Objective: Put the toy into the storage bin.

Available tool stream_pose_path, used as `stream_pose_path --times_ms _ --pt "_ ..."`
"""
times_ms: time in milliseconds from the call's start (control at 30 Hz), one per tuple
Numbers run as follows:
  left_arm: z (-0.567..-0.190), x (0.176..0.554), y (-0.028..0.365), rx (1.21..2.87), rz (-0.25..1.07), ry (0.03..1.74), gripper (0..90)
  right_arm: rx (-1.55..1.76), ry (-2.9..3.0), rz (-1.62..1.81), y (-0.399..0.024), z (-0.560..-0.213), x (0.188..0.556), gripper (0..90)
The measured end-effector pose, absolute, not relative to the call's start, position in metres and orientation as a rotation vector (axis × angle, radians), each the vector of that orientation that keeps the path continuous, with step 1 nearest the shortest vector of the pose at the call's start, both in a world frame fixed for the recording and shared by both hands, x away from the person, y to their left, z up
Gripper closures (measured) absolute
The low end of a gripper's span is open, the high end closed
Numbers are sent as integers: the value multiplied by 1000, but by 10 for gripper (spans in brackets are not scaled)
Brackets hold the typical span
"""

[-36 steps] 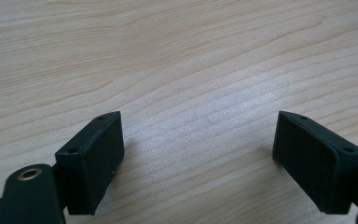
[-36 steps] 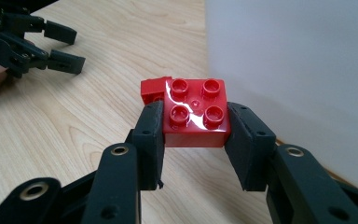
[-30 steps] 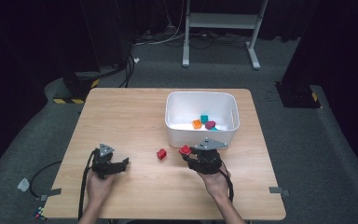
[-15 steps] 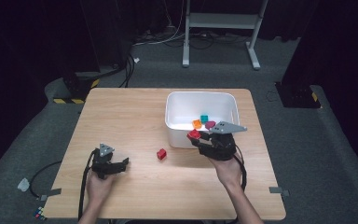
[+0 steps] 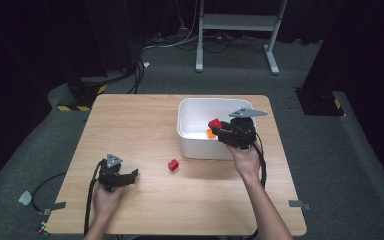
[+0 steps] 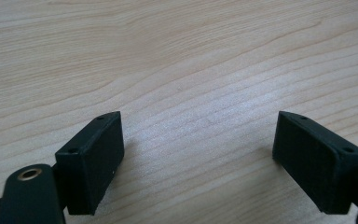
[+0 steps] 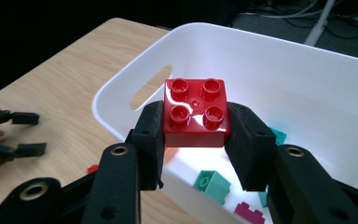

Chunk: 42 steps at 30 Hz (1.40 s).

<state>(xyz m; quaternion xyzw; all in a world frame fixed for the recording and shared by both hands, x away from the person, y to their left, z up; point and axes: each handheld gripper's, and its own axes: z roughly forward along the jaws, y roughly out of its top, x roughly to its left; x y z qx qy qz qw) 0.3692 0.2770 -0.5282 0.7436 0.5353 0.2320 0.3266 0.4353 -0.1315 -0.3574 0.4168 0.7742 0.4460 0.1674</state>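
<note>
Overhead, the right gripper [image 5: 219,128] hangs above the bin [image 5: 190,145], pinching a red brick [image 5: 214,123]; the left gripper [image 5: 130,176], jaws spread, rests well apart. Along the right gripper [image 7: 196,140], the brick [image 7: 196,112] sits studs-up, directly over the bin [image 7: 121,93].

A light wooden table [image 5: 145,125] stands on grey carpet [image 5: 40,135] — behind it rise the white legs of a metal stand [image 5: 235,22] amid dark cables [image 5: 140,70], with a black-and-yellow striped block [image 5: 82,92] off its far-left corner.
</note>
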Motion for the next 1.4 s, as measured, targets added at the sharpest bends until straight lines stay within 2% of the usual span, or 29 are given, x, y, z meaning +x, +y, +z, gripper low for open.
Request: stream_pose_path --times_ms 567,700,800,900,1400 --pt "-528 369 277 1950 608 1400 165 1364 2162 1124 -134 -377 482 583" --pt "-528 370 277 1951 607 1399 166 1369 2156 1108 -134 -381 485 474" --pt "-528 370 277 1951 607 1399 166 1346 2168 1105 -132 -380 483 406" --pt "-528 370 277 1951 607 1398 166 1313 2159 1141 -131 -376 477 376" --pt "-528 370 277 1945 607 1400 166 1156 2128 1340 -131 -375 424 340"
